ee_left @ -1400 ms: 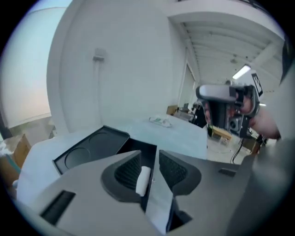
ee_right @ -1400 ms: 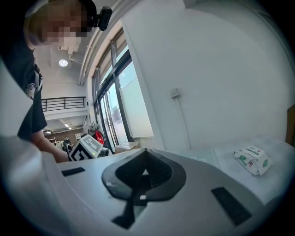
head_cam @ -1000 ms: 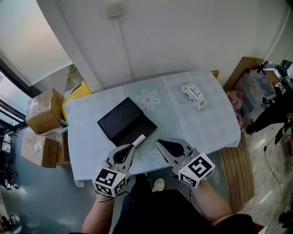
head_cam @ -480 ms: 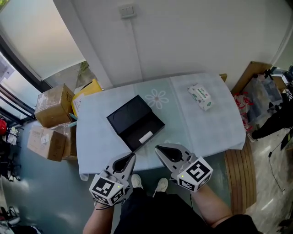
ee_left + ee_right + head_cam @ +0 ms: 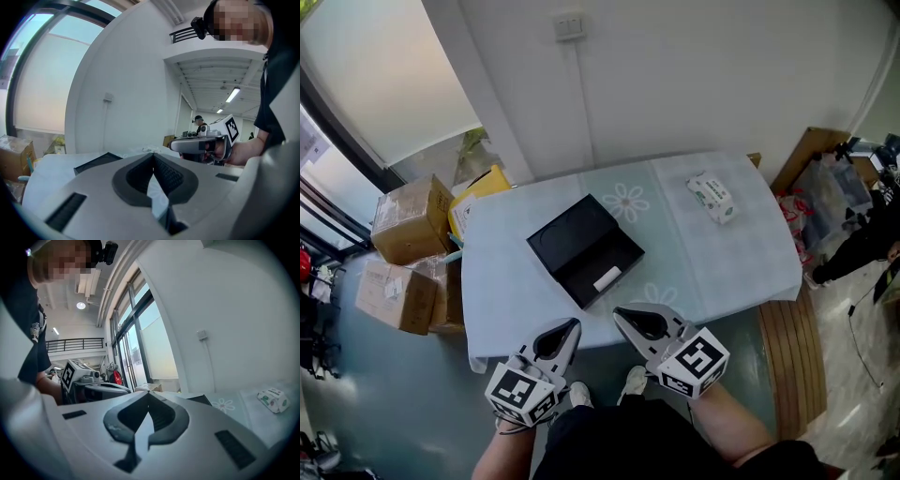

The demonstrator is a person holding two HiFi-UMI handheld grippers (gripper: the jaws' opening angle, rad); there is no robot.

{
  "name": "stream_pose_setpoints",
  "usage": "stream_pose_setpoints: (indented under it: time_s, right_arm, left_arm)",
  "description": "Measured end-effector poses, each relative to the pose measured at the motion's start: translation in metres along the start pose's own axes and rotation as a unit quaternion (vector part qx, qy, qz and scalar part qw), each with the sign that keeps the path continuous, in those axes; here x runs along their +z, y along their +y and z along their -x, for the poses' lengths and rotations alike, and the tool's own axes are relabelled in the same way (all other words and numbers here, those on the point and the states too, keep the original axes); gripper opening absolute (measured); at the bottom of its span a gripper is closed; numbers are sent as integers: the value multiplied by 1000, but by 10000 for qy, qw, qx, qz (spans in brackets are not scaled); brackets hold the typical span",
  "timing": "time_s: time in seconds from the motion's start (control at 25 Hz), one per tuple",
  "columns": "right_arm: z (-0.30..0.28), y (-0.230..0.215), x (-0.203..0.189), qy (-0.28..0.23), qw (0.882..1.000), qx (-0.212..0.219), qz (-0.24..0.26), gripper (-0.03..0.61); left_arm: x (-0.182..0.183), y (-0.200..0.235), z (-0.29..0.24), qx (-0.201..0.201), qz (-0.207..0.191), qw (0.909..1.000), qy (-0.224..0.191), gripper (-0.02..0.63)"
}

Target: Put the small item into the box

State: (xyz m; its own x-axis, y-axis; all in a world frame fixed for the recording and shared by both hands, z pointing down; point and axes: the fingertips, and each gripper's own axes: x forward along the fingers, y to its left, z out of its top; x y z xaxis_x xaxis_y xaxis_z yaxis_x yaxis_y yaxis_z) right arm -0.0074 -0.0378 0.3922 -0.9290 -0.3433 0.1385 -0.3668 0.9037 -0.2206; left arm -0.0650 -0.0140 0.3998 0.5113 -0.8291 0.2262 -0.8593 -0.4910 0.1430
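The small white item (image 5: 607, 278) is lying inside the black box (image 5: 577, 240). It is resting in the narrow part of the box that is facing the near edge of the table (image 5: 502, 281), toward that part's right end. It is lying free, well apart from both grippers. The box is sitting open and turned cornerwise, a little left of the table's middle, with one corner pointing at the near edge.

Both grippers are hanging just past the near edge, over the floor rather than over the tabletop. The left gripper (image 5: 573, 324) is pointing toward the box's near corner. In the left gripper view its jaws are meeting at the tips, closed with nothing between them. The right gripper (image 5: 617, 312) is being held just beside it on the right, not touching it. In the right gripper view its jaws are likewise pressing together and carrying nothing. The marker cubes on both grippers are facing up at the head camera.

A pale cloth with flower prints is covering the table. A white and green tissue pack (image 5: 712, 198) is lying near the far right corner, well apart from the box. Beyond the left edge, cardboard boxes (image 5: 405, 222) are standing on the floor, with a yellow package (image 5: 478, 189) leaning near the far left corner. A wall socket (image 5: 569, 25) is showing on the white wall behind the far edge. A wooden board (image 5: 794, 154) is leaning off the far right corner.
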Motion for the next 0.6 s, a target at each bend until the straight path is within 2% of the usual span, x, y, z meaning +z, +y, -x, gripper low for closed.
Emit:
stream_pose_setpoints:
  time_s: [0.6]
  right_arm:
    - [-22, 56, -4, 10, 9976, -688, 17, 9]
  left_arm:
    - [4, 14, 43, -791, -136, 9968, -69, 8]
